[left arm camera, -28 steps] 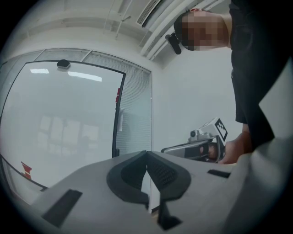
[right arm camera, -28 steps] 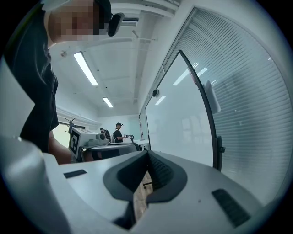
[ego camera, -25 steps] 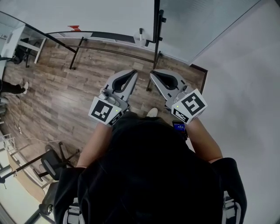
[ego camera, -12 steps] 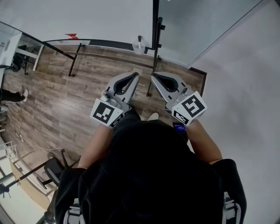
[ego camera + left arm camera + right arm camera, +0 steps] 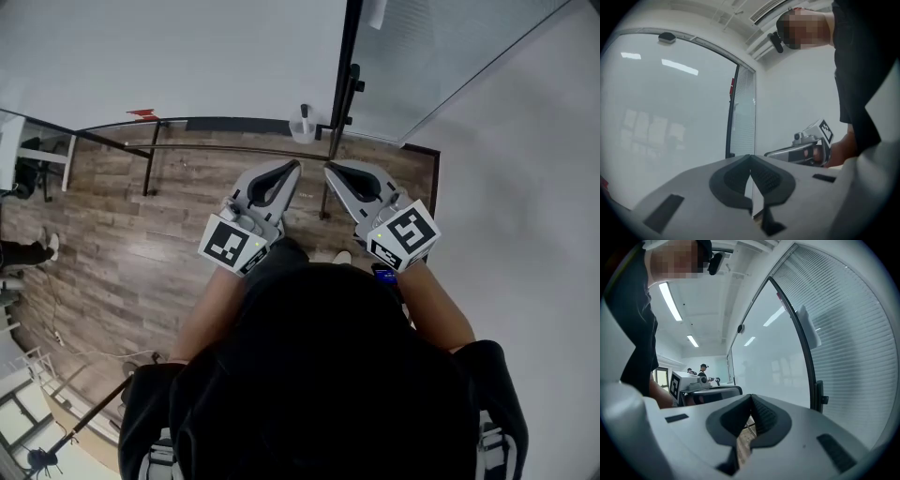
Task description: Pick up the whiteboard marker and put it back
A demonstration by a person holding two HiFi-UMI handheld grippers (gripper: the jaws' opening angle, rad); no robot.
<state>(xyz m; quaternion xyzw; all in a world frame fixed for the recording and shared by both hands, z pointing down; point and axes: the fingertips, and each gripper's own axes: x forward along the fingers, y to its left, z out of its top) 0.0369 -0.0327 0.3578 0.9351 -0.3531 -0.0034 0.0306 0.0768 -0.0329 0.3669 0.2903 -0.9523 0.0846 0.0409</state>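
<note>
Head view: task not begun

Left gripper (image 5: 295, 167) and right gripper (image 5: 328, 169) are held level with jaws together, and nothing is gripped. No marker can be made out. Whether it sits in the white holder (image 5: 302, 128) ahead cannot be told. Pick-up and return are judged outstanding.

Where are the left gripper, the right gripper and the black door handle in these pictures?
left gripper (image 5: 296, 167): head view, the tips of its closed jaws.
right gripper (image 5: 327, 170): head view, the tips of its closed jaws.
black door handle (image 5: 819, 400): right gripper view, the middle of the handle.
</note>
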